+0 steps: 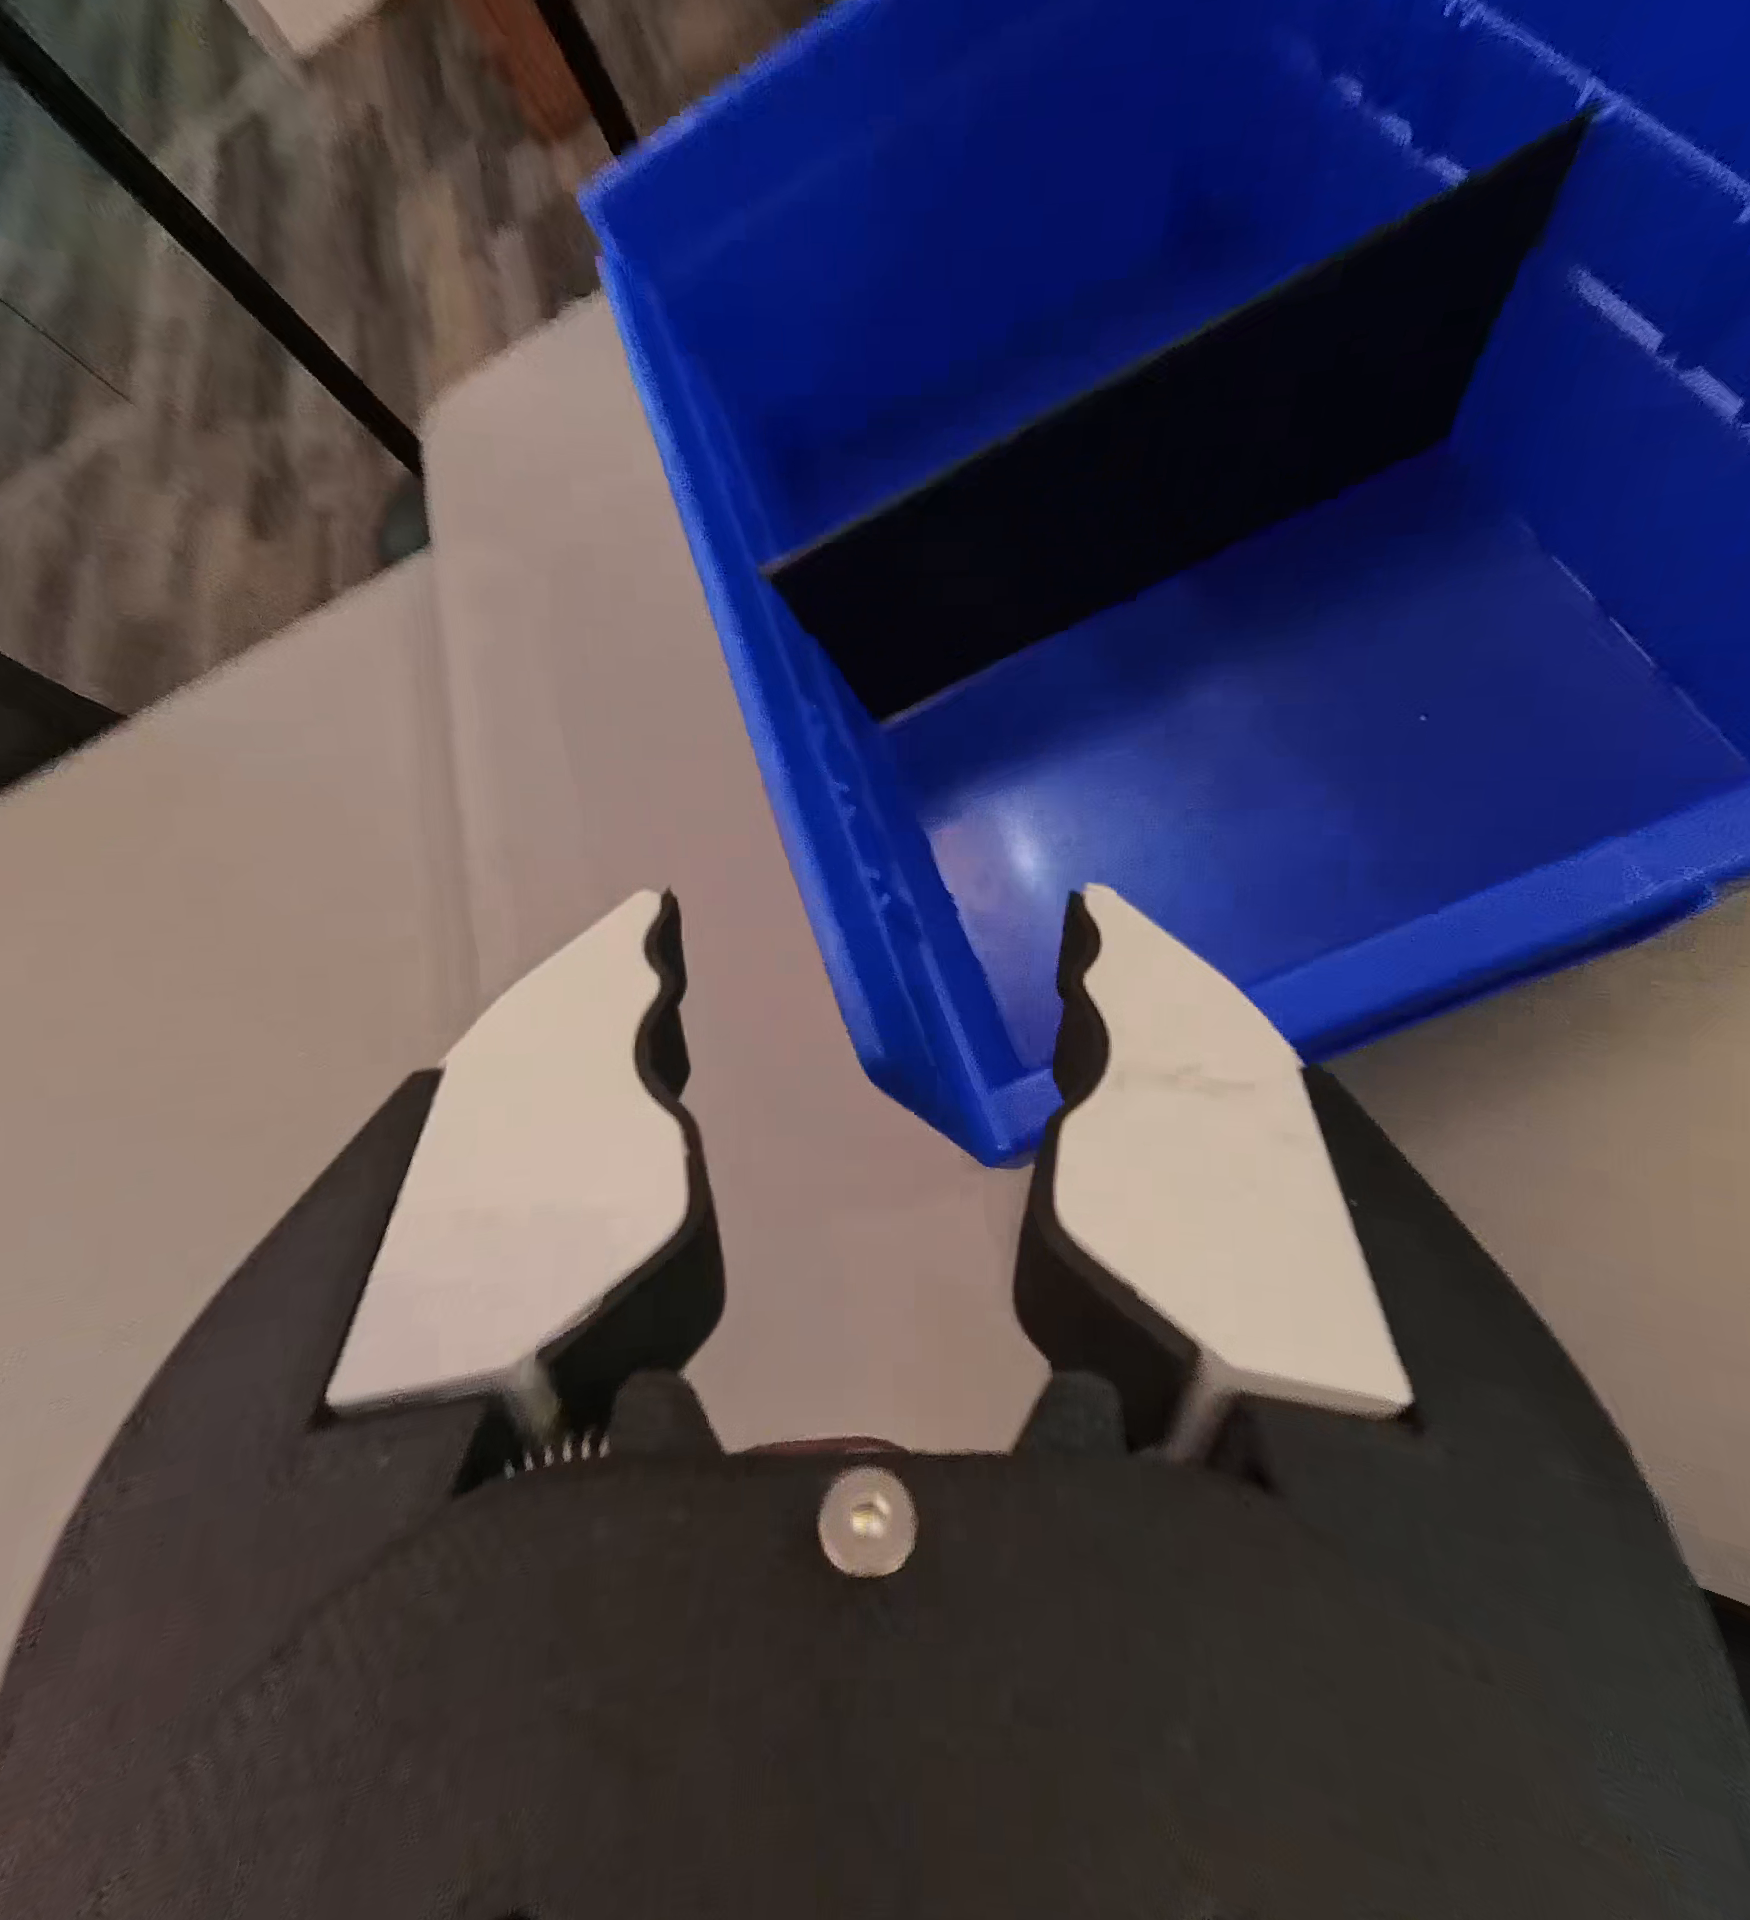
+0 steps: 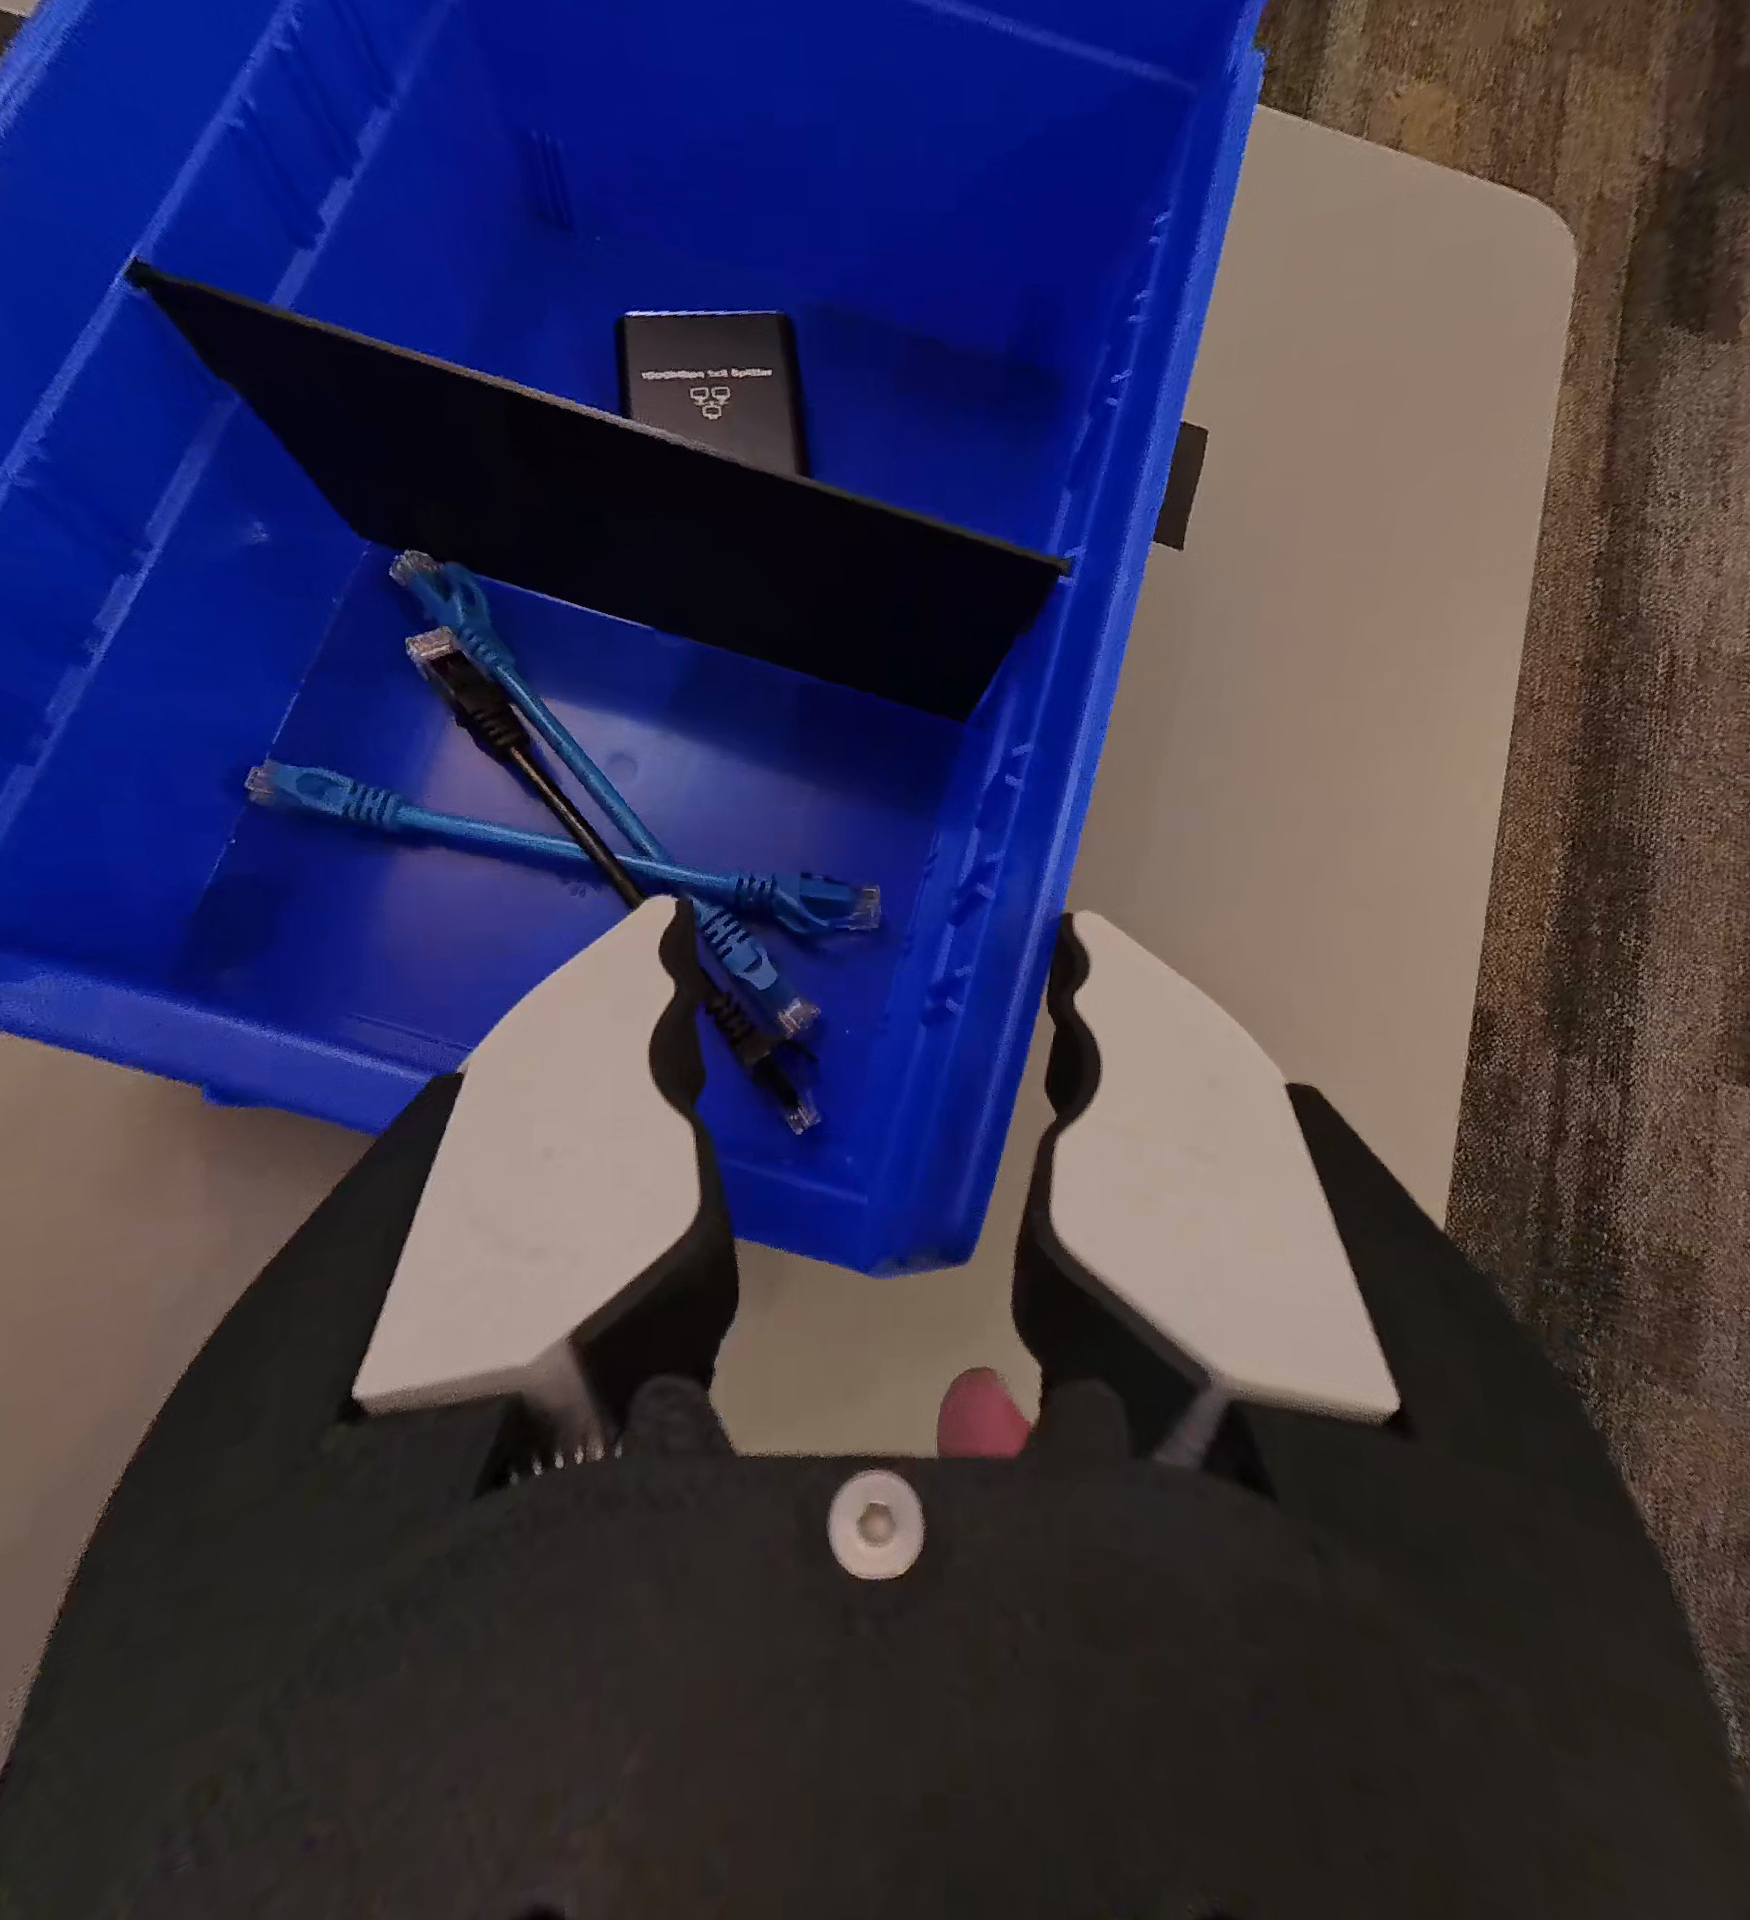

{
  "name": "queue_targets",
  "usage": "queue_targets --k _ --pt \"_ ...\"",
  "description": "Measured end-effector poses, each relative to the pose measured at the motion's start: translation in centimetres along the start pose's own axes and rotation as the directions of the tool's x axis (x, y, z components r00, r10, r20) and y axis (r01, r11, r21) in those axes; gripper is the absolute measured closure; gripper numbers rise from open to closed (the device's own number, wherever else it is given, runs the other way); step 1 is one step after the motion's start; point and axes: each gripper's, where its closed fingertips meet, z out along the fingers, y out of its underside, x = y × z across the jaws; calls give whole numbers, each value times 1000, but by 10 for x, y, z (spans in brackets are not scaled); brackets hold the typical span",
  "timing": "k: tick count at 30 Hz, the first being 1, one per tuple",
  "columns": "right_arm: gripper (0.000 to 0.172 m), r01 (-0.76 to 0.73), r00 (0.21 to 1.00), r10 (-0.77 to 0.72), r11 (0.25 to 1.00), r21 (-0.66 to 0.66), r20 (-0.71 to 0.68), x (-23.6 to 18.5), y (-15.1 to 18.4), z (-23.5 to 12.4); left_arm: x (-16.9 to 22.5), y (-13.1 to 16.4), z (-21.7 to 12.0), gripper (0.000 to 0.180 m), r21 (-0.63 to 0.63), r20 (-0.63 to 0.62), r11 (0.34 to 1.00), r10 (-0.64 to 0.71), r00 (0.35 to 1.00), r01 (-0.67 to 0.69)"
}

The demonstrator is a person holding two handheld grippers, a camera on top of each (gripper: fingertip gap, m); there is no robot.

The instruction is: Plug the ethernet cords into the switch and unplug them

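Note:
In the right wrist view a blue bin stands on a pale table. Its near compartment holds two blue ethernet cords and a black cord, lying crossed. Behind a black divider lies the black switch. My right gripper is open and empty, above the bin's near right corner and the cords' ends. In the left wrist view my left gripper is open and empty above the near corner of a blue bin that has nothing in it and a black divider.
The pale table ends at the left, with patterned carpet beyond. In the right wrist view the table edge meets carpet on the right. A fingertip shows behind the right gripper's fingers. From the right gripper's tips to the black switch is close to 15 centimeters.

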Motion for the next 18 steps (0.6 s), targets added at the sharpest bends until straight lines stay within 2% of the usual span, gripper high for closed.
queue_targets --k 3,7,10,11,13,14,15,18 --pt "112 -23 1000 23 1000 0 -12 4 0 3 13 12 15 124 -29 -89 998 -65 994 63" --pt "120 -59 998 59 998 -29 3 8 8 14 19 21 33 130 -62 -112 994 -101 989 94" --pt "126 -67 997 69 995 -70 34 5 18 27 22 18 39 143 -45 -164 982 -188 968 184" --pt "129 -72 997 73 995 -70 26 7 19 29 21 18 40 147 -49 -176 978 -210 962 204" --pt "151 -100 993 103 993 -54 51 7 18 29 18 17 42 157 -47 -201 964 -266 943 262" --pt "156 -117 991 120 992 -49 57 8 18 29 15 18 42 163 -48 -216 956 -292 932 288" --pt "161 -126 990 129 991 -45 55 10 18 29 12 18 42 170 -47 -231 950 -312 922 309" --pt "165 -90 996 92 993 -70 18 12 20 29 6 18 45 172 -50 -240 945 -325 915 323"
